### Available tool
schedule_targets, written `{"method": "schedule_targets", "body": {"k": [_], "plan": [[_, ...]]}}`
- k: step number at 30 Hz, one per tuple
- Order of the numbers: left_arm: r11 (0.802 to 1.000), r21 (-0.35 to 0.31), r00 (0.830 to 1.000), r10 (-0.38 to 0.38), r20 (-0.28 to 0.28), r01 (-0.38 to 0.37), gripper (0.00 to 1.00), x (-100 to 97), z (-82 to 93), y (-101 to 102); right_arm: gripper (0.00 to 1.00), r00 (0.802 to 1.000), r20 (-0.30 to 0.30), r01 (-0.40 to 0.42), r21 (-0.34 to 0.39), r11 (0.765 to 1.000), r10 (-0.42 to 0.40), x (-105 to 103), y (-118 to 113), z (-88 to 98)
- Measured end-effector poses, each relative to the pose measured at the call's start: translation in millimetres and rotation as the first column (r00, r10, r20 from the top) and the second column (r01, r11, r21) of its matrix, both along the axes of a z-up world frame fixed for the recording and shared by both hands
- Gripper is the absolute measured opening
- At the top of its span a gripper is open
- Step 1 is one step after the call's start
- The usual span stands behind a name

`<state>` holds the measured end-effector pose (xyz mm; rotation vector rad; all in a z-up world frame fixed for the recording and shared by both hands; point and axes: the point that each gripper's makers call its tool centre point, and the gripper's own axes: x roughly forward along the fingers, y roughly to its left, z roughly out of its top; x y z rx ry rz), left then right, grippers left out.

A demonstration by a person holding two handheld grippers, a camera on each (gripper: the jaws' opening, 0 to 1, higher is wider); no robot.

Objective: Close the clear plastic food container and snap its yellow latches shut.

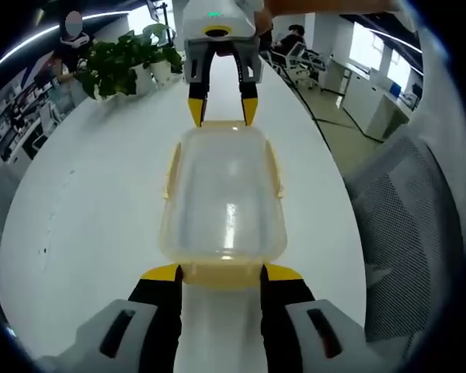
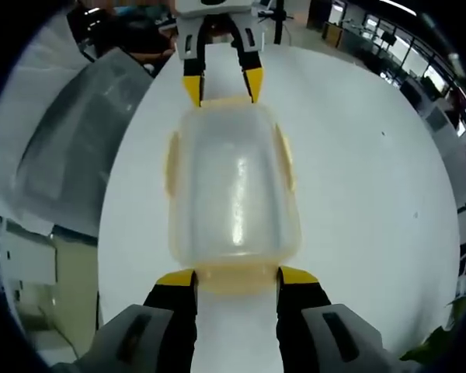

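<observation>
item: clear plastic food container, lid seated on top, lying lengthwise on the white worktop between the two tools. yellow latches: one at each short end, one along each long side; whether any is snapped down cannot be told. left hand-held gripper: jaws spread, yellow tips straddling the near end latch, apparently touching it but not clamped. right hand-held gripper: likewise spread, tips either side of the opposite end latch. handling, judged: empty, so light and apt to skid on the smooth worktop; walls thin and somewhat springy, slippery; latches stiffer, hinged. best purchase: press each latch flap downward against the rim while the other tool steadies the far end. surroundings: potted plants, mesh chair, office desks beyond.
</observation>
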<state>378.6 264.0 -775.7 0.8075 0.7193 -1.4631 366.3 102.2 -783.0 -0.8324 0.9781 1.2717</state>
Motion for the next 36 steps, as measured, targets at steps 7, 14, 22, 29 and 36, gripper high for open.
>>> {"method": "schedule_targets", "body": {"k": [7, 14, 22, 29, 36], "plan": [[1.0, -0.012, 1.0, 0.005, -0.013, -0.005, 0.39, -2.9, -2.1, -3.7, 0.38, 1.0, -0.014, 0.002, 0.012, 1.0, -0.002, -1.3, -3.9, -0.8], [1.0, -0.004, 1.0, 0.002, -0.003, -0.002, 0.39, 1.4, -3.4, -1.6, 0.38, 1.0, -0.001, 0.005, 0.01, 1.0, -0.005, 1.2, -1.5, -1.9], [1.0, -0.001, 1.0, -0.014, -0.001, 0.014, 0.39, 3.3, -4.2, 0.8, 0.38, 1.0, 0.001, 0.016, 0.014, 1.0, -0.016, -0.4, 1.3, -1.6], [1.0, 0.007, 1.0, -0.029, 0.003, 0.029, 0.39, 4.3, -3.6, 5.7, 0.38, 0.999, 0.002, 0.049, 0.049, 0.998, -0.05, -2.1, 6.3, -2.6], [0.999, 0.011, 0.999, -0.039, 0.008, 0.039, 0.39, 6.9, -5.1, 8.6, 0.39, 0.998, 0.0, 0.066, 0.057, 0.996, -0.066, -2.8, 9.6, -2.8]]}}
